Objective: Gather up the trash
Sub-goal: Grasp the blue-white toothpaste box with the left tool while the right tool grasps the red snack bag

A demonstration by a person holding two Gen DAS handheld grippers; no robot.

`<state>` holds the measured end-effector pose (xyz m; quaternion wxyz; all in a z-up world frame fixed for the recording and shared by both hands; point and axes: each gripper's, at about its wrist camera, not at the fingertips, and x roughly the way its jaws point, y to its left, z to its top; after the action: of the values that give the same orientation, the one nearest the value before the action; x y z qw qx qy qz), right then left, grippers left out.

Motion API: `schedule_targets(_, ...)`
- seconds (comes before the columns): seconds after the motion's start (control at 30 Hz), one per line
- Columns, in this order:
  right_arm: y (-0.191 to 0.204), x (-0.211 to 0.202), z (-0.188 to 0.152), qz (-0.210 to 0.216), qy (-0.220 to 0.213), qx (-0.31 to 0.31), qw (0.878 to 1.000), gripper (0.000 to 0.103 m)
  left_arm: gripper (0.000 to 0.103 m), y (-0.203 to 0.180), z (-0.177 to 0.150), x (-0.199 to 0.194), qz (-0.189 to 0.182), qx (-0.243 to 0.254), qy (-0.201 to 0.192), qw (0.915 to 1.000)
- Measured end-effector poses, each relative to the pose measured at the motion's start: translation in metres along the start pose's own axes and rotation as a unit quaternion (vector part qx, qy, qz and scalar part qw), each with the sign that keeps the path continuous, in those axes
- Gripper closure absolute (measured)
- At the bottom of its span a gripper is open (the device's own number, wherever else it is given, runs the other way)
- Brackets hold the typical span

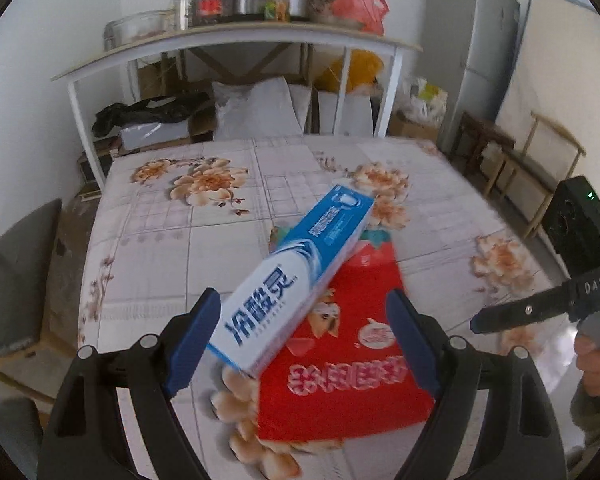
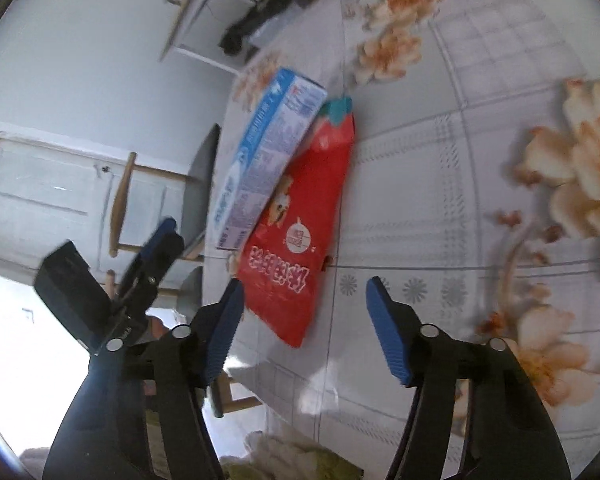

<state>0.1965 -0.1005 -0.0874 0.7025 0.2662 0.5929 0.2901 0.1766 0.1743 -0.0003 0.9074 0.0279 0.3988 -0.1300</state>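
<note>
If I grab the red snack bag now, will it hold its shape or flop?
The red snack bag lies flat like thin film, so it will probably flop and crumple. Its glossy face may slip between the pads. The toothpaste box rests across its far end, so lifting the bag would likely tip or slide the box off.

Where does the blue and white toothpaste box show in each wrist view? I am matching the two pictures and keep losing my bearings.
Left wrist view: the blue and white cardboard toothpaste box lies at centre, slanting from lower left to upper right.
Right wrist view: the same box sits left of centre, running steeply upward.
Shared landmark: the flat red snack bag lies partly under the box in both.
</note>
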Motion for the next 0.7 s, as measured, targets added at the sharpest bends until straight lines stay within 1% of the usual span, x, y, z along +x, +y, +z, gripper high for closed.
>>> schedule_targets(0.13, -0.002, 0.022, 0.006, -0.013, 0.012, 0.018, 1.0, 0.054, 0.021, 0.003, 0.007, 0.03, 0.0, 0.034, 0.04, 0.9986)
schedule_targets(0.17, -0.003, 0.027, 0.008, -0.01, 0.015, 0.022, 1.0, 0.058, 0.021, 0.004, 0.007, 0.036, 0.0, 0.041, 0.052, 0.9978)
schedule_targets(0.2, -0.003, 0.03, 0.008, -0.005, 0.016, 0.023, 1.0, 0.061, 0.021, 0.004, 0.006, 0.042, 0.002, 0.048, 0.063, 0.9969)
schedule_targets(0.27, -0.002, 0.036, 0.011, -0.006, 0.014, 0.025, 1.0, 0.07, 0.021, 0.006, 0.004, 0.053, 0.01, 0.052, 0.089, 0.9947)
schedule_targets(0.3, -0.001, 0.039, 0.012, -0.005, 0.013, 0.025, 1.0, 0.07, 0.022, 0.007, 0.002, 0.059, 0.014, 0.051, 0.103, 0.9933)
schedule_targets(0.33, -0.001, 0.041, 0.014, -0.005, 0.012, 0.028, 1.0, 0.074, 0.022, 0.008, 0.001, 0.06, 0.016, 0.051, 0.106, 0.993)
schedule_targets(0.37, -0.002, 0.043, 0.014, -0.004, 0.013, 0.03, 0.999, 0.08, 0.024, 0.009, -0.001, 0.062, 0.017, 0.049, 0.113, 0.9923)
schedule_targets(0.4, -0.002, 0.046, 0.015, -0.005, 0.014, 0.032, 0.999, 0.083, 0.026, 0.009, -0.002, 0.061, 0.017, 0.046, 0.115, 0.9921)
schedule_targets(0.43, -0.002, 0.049, 0.015, -0.003, 0.014, 0.037, 0.999, 0.087, 0.028, 0.01, -0.003, 0.061, 0.009, 0.036, 0.121, 0.9919)
schedule_targets(0.47, -0.003, 0.05, 0.015, -0.001, 0.014, 0.039, 0.999, 0.089, 0.033, 0.011, -0.004, 0.063, -0.005, 0.023, 0.129, 0.9914)
schedule_targets(0.5, -0.003, 0.052, 0.016, 0.001, 0.014, 0.04, 0.999, 0.091, 0.04, 0.01, -0.005, 0.064, -0.024, 0.009, 0.141, 0.9896)
schedule_targets(0.53, -0.004, 0.053, 0.015, 0.0, 0.013, 0.043, 0.999, 0.095, 0.043, 0.009, -0.007, 0.066, -0.037, -0.001, 0.151, 0.9878)
schedule_targets(0.57, -0.006, 0.052, 0.014, 0.001, 0.013, 0.045, 0.999, 0.099, 0.05, 0.007, -0.011, 0.069, -0.056, -0.015, 0.165, 0.9846)
schedule_targets(0.6, -0.007, 0.052, 0.014, 0.003, 0.014, 0.047, 0.999, 0.1, 0.053, 0.004, -0.014, 0.068, -0.065, -0.022, 0.17, 0.983)
schedule_targets(0.63, -0.011, 0.05, 0.012, 0.008, 0.014, 0.052, 0.999, 0.102, 0.054, 0.001, -0.017, 0.067, -0.067, -0.023, 0.167, 0.9833)
schedule_targets(0.7, -0.019, 0.047, 0.008, 0.016, 0.012, 0.061, 0.998, 0.103, 0.056, -0.009, -0.022, 0.064, -0.074, -0.019, 0.164, 0.9835)
